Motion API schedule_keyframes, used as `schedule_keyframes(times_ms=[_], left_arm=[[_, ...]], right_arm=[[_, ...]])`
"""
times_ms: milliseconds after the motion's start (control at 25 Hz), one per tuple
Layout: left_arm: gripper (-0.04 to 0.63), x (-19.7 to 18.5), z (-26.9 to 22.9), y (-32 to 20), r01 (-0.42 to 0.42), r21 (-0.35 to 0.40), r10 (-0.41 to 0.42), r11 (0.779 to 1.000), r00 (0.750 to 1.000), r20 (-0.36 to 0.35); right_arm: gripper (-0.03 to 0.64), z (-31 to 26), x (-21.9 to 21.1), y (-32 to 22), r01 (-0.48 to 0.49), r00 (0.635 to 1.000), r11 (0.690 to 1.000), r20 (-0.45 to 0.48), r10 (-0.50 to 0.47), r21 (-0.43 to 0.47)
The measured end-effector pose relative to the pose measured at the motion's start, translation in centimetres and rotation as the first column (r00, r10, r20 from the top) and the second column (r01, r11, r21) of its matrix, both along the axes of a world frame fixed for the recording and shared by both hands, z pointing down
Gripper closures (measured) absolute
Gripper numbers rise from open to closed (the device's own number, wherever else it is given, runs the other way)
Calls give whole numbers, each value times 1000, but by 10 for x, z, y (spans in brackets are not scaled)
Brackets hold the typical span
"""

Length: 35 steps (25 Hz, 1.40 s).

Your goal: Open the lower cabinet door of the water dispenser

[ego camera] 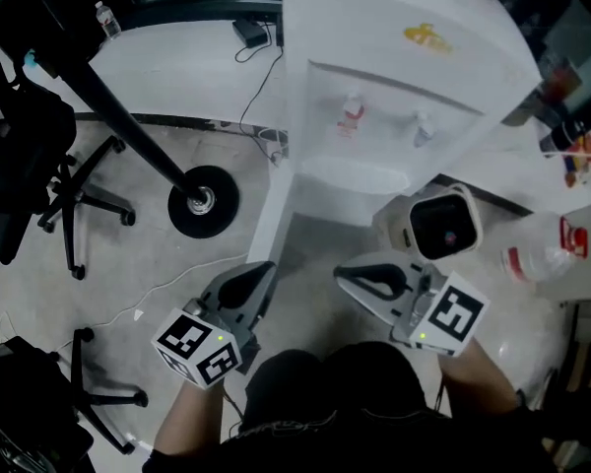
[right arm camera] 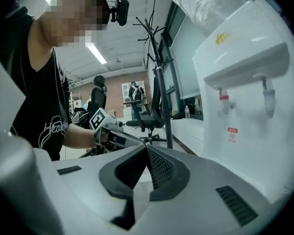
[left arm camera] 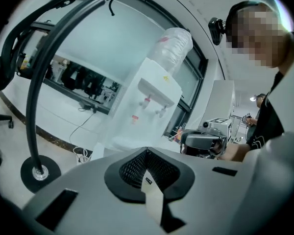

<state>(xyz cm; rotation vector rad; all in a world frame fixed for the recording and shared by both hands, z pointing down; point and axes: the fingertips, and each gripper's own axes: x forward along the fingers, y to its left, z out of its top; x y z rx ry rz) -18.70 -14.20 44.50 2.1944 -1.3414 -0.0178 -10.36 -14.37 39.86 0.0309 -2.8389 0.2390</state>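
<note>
The white water dispenser [ego camera: 394, 77] stands ahead, with a red tap [ego camera: 351, 114] and a blue tap [ego camera: 423, 128] above its drip tray. Its lower front [ego camera: 340, 200] is seen steeply from above. A narrow white panel [ego camera: 269, 215] slants down from the lower left corner; I cannot tell whether it is the door swung out. My left gripper [ego camera: 261, 267] is shut and empty, close to that panel's lower end. My right gripper [ego camera: 343, 274] is also shut and empty, short of the cabinet front. The dispenser [left arm camera: 147, 102] [right arm camera: 250, 97] lies ahead in both gripper views, and both the left gripper [left arm camera: 147, 150] and the right gripper [right arm camera: 147, 147] hold nothing.
A coat stand's round black base [ego camera: 204, 201] sits on the floor left of the dispenser, with a black office chair [ego camera: 74, 200] beyond it. A white appliance with a dark opening [ego camera: 441, 223] and a plastic bottle [ego camera: 537, 254] are on the right. A cable [ego camera: 148, 299] trails across the floor.
</note>
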Motion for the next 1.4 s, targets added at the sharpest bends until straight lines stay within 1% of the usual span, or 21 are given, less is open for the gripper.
schedule_keyframes(times_ms=[80,200,320,400,560,720,840,920,1040,1160,1280,1360,1400], left_arm=[[597,3,-37,0,-12,1,12,1000,1000,-1],[597,9,-97,3,-38,10,38,999,999,1],[597,23,-162,12,-84,19,84,996,996,-1],[597,32,-206,25,-123,24,123,992,992,4],[597,40,-291,60,-196,37,196,980,981,2],[597,46,-355,96,-260,65,260,963,966,10],[597,54,-389,121,-274,97,274,957,962,21],[597,61,-408,138,-275,119,276,954,961,14],[597,76,-432,167,-287,140,290,948,957,-3],[597,98,-445,198,-304,155,308,940,951,-6],[597,121,-450,237,-303,165,307,939,952,1],[597,139,-451,265,-300,162,303,940,953,1],[597,149,-451,279,-301,160,305,940,952,2]], right_arm=[[604,-33,6,4,-16,1000,999,13,17,-48],[604,-91,16,12,-45,997,991,61,53,-127],[604,-151,30,17,-102,986,975,108,125,-198],[604,-190,41,25,-150,976,961,122,182,-233],[604,-264,61,53,-255,945,930,133,297,-265],[604,-331,84,90,-335,904,908,184,385,-252],[604,-374,100,119,-374,879,900,223,421,-222],[604,-396,110,136,-381,868,901,256,425,-206],[604,-415,121,166,-370,850,899,306,429,-233],[604,-426,130,198,-348,838,900,343,424,-260],[604,-424,146,239,-330,840,907,356,409,-263],[604,-422,156,268,-331,852,905,328,408,-265],[604,-420,163,282,-335,861,910,312,401,-246]])
